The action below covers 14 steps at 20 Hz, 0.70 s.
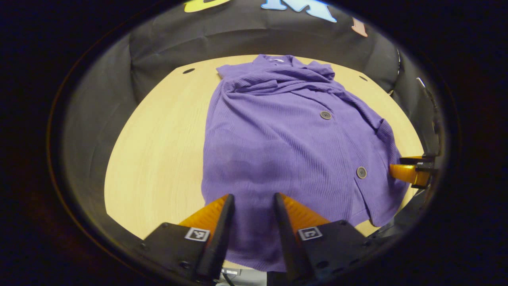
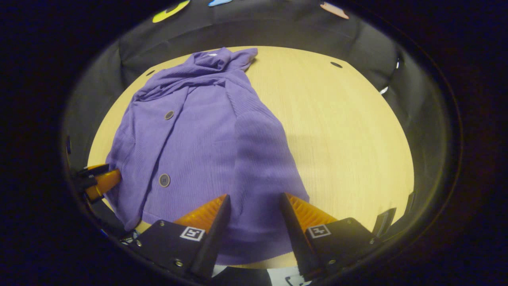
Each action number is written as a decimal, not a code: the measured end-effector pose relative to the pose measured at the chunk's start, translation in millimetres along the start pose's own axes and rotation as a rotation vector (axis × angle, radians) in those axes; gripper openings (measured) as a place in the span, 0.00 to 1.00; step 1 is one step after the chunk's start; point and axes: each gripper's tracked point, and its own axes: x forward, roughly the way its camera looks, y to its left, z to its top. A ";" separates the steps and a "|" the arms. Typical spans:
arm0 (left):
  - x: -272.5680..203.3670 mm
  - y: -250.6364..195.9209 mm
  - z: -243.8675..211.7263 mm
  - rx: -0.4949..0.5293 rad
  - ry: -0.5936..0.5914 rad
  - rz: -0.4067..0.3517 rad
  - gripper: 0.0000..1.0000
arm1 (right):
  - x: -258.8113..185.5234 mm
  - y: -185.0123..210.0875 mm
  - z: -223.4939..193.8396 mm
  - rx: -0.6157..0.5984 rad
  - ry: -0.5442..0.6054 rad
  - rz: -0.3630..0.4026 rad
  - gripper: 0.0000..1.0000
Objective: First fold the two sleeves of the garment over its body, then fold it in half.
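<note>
Nearest, at the garment's near hem, the left gripper stands with its fingers spread apart, purple cloth lying between them but neither finger pressing on it. Beyond, the purple garment lies flat along the wooden table, collar at the far end, sleeves folded across its chest and two buttons showing. Farther right, the right gripper likewise gapes wide over the hem, gripping nothing, bare table beside it.

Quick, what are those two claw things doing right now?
Left gripper: open, fingers either side of the purple ribbed button-up garment's hem, holding nothing.
Right gripper: open, over the same hem, holding nothing.
</note>
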 end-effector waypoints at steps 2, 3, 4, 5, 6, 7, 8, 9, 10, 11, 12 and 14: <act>0.3 0.4 0.2 0.004 0.007 -0.007 0.44 | -0.4 -1.3 -1.6 0.007 0.017 0.000 0.42; 1.9 3.0 4.1 -0.011 -0.019 0.003 0.43 | 7.0 9.6 2.5 0.045 -0.001 0.053 0.42; -0.2 1.5 4.3 -0.025 -0.007 0.016 0.26 | -2.0 7.5 5.9 0.082 0.003 0.053 0.23; 1.1 2.9 3.1 -0.013 -0.010 0.025 0.10 | 1.7 8.7 3.1 0.088 0.015 0.061 0.05; 1.9 2.1 2.3 -0.007 -0.004 0.038 0.08 | 0.2 8.6 4.1 0.085 0.020 0.068 0.05; 1.0 1.2 3.3 -0.002 -0.013 0.045 0.08 | 0.1 8.8 5.3 0.086 0.015 0.072 0.04; -0.9 0.9 4.6 0.005 -0.028 0.047 0.07 | 0.2 9.1 6.0 0.089 0.016 0.072 0.04; 0.1 1.0 4.4 0.014 -0.030 0.049 0.07 | 0.2 8.4 7.2 0.098 0.011 0.071 0.02; -0.5 1.0 5.8 0.012 -0.033 0.051 0.07 | 0.2 8.7 7.8 0.116 0.014 0.071 0.02; -0.7 0.3 9.7 -0.003 -0.039 0.049 0.07 | -1.8 11.1 10.3 0.137 0.011 0.080 0.01; -1.7 0.7 13.6 -0.022 -0.043 0.047 0.07 | -3.7 14.1 15.9 0.161 0.001 0.091 0.01; -3.5 2.7 21.6 -0.048 -0.051 0.045 0.07 | -10.5 18.4 29.1 0.194 -0.027 0.111 0.01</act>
